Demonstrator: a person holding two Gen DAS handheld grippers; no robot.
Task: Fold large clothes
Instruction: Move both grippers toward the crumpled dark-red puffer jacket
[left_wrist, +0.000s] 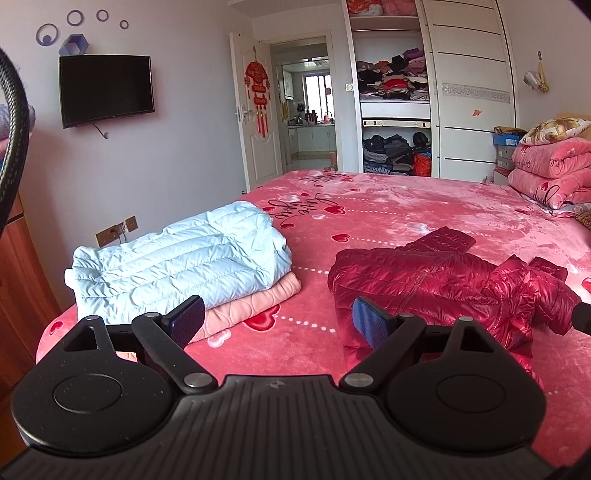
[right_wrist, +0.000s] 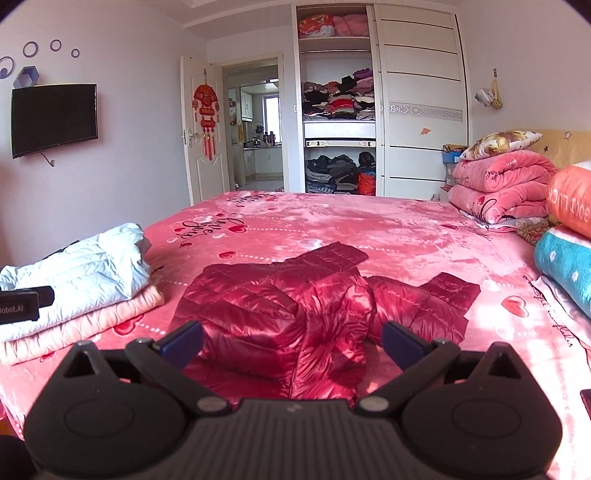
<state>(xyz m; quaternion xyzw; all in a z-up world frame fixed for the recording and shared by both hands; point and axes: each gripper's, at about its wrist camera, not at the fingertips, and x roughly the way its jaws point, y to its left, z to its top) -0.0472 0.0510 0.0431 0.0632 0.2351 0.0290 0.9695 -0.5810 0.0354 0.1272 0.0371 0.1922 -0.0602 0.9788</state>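
Note:
A shiny dark red down jacket lies partly folded on the pink bed, one sleeve sticking out to the right; it fills the middle of the right wrist view. My left gripper is open and empty, just left of and in front of the jacket's near left edge. My right gripper is open and empty, hovering over the jacket's near edge. The left gripper's body shows at the left edge of the right wrist view. A tip of the right gripper shows at the right edge of the left wrist view.
A folded light blue down jacket sits on a folded pink garment at the bed's left. Folded pink quilts and pillows are stacked at the right. The pink heart blanket covers the bed. An open wardrobe stands behind.

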